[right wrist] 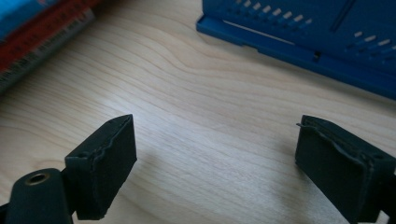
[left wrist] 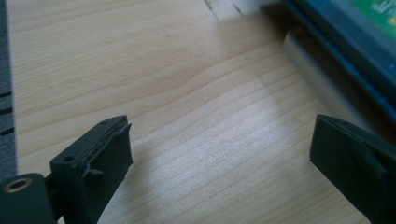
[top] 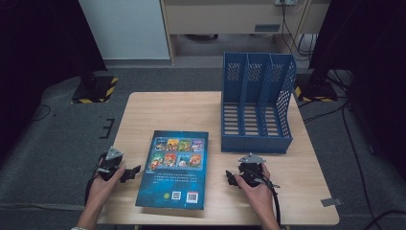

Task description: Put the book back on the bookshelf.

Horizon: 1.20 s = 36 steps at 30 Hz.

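From above my side, the high view looks forward and down over the whole table, well back. My left gripper view sits low and close over the wood, facing the book at its upper right. My right gripper view, equally close, faces the rack, with the book's edge at upper left. All three share book and tabletop.

Blue book flat on table, back-cover up

book back-cover text too small to read; book blurry, cut off top-right in left gripper view; blue rack cropped in right gripper view.
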Tool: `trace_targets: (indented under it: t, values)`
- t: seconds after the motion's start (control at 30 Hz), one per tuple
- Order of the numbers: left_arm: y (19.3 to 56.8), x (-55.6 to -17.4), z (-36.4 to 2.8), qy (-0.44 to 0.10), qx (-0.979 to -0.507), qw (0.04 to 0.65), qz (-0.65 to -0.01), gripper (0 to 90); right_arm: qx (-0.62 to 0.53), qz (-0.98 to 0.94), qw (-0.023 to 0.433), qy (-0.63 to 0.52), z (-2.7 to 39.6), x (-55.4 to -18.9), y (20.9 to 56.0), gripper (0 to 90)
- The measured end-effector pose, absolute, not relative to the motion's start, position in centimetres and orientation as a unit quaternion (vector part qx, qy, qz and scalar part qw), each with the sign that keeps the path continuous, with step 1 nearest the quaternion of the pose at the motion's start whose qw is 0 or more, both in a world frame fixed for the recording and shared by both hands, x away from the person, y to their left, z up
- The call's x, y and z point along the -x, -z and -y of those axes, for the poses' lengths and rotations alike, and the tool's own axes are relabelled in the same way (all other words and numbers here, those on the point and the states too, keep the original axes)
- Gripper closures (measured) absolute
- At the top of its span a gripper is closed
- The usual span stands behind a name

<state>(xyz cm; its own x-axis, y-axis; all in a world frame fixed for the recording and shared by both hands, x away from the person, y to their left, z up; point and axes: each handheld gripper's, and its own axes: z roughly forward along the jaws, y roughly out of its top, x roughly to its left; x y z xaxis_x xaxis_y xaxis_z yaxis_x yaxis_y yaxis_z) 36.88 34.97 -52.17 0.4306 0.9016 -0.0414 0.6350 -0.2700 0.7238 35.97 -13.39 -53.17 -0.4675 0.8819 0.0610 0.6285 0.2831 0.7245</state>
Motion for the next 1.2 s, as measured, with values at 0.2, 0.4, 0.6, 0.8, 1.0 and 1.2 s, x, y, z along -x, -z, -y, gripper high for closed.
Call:
trace_targets:
  t: [0.2, 0.4, 0.6, 0.8, 1.0, 1.2]
  values:
    - [50.4, -35.8, -34.2, -0.185, -0.768, 0.376, -0.484, 6.0, -0.432, -0.793, 0.175, -0.392, 11.4, -34.5, 51.0, 8.6]
    - [49.8, -35.2, -32.6, -0.155, -0.776, 0.402, -0.46, 5.3, -0.391, -0.796, 0.151, -0.436, 9.4, -33.3, 49.5, 8.1]
    - [50.4, -35.4, -31.1, -0.127, -0.794, 0.403, -0.437, 5.2, -0.345, -0.815, 0.133, -0.446, 6.3, -32.9, 49.2, 8.7]
    - [50.8, -35.6, -30.0, -0.099, -0.805, 0.411, -0.415, 4.1, -0.336, -0.825, 0.103, -0.443, 4.5, -33.6, 50.4, 8.2]
    - [51.3, -35.8, -29.3, -0.062, -0.805, 0.421, -0.413, 2.5, -0.34, -0.823, 0.088, -0.446, 3.8, -34.4, 51.1, 6.1]
    - [51.9, -36.4, -29.2, -0.022, -0.799, 0.429, -0.421, 1.1, -0.348, -0.817, 0.079, -0.454, 3.9, -34.8, 51.5, 4.3]
